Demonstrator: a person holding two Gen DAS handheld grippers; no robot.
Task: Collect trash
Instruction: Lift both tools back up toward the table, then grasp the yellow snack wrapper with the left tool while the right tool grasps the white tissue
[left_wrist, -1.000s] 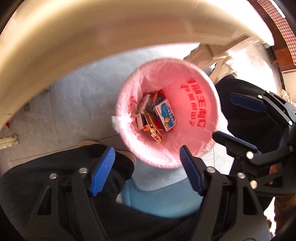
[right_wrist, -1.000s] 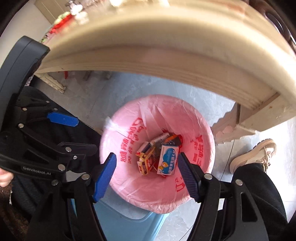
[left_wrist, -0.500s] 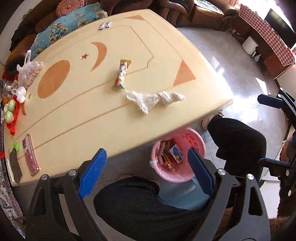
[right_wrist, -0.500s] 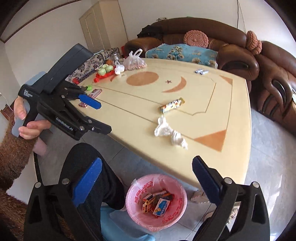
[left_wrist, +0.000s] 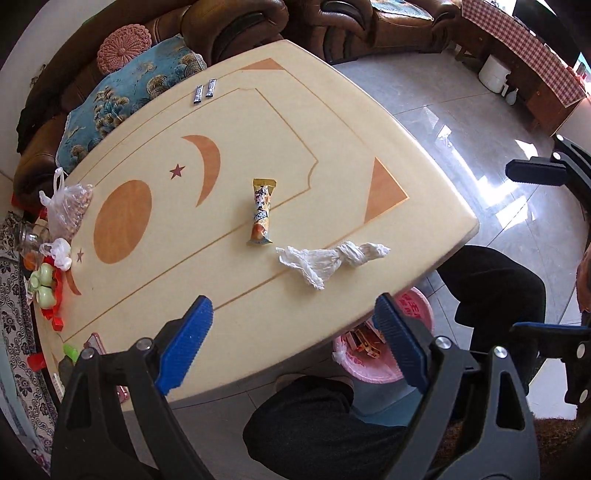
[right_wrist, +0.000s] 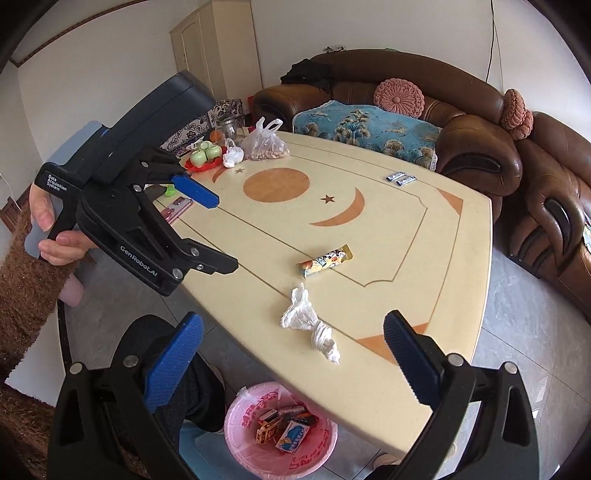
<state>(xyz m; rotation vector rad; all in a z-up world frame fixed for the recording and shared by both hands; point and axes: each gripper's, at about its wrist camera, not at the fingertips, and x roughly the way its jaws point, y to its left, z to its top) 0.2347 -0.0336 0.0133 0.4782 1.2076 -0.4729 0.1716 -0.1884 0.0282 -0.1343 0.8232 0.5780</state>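
— What do we have on the table (right_wrist: 413, 258)?

— We see a snack bar (right_wrist: 325, 261) near the middle, and a knotted plastic bag (right_wrist: 308, 324) just before it, toward the near edge. Two small packets (right_wrist: 401, 178) lie side by side at the far edge, by the sofa (right_wrist: 461, 122).

— And below?

— We find the lined bin (right_wrist: 258, 439) on the floor under the near edge, with small boxes (right_wrist: 286, 428) in it.

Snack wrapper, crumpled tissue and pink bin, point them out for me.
Snack wrapper (left_wrist: 261, 214), left wrist view, middle of the pack.
Crumpled tissue (left_wrist: 325, 258), left wrist view, flat part beside the knot.
Pink bin (right_wrist: 240, 424), right wrist view, left inner wall of the liner.
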